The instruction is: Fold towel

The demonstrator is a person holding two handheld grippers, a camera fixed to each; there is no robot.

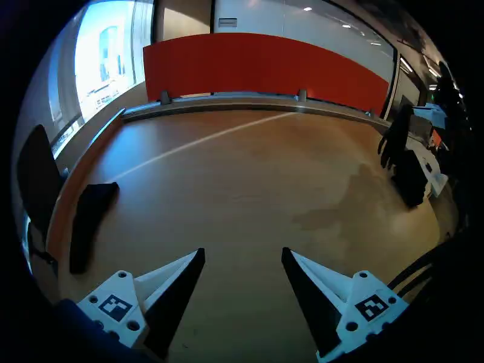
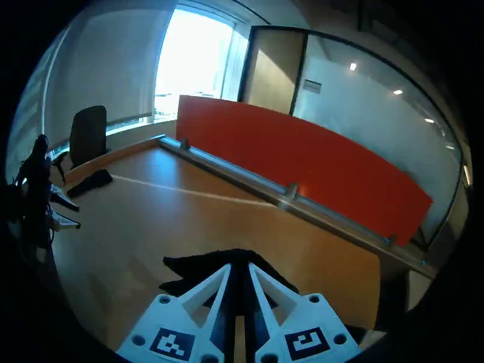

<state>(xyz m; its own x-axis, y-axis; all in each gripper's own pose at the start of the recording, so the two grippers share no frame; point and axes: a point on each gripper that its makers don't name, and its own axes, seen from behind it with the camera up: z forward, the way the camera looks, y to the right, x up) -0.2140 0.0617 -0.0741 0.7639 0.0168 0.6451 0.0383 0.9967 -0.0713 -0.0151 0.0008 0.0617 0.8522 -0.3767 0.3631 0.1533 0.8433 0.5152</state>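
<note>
The left gripper (image 1: pixel 242 251) is held with its fingers spread wide above the bare wooden table (image 1: pixel 254 175), nothing being gripped. The right gripper (image 2: pixel 239 266) is seen drawn narrow, its fingers pinched on the dark towel (image 2: pixel 187 267), which is crumpled on the near table. Another dark cloth (image 1: pixel 89 222) is laid at the far left edge.

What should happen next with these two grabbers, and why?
Probably bring the left gripper over to the dark towel: its fingers stand open above the wooden tabletop, while the right gripper looks closed on the towel's edge.
</note>
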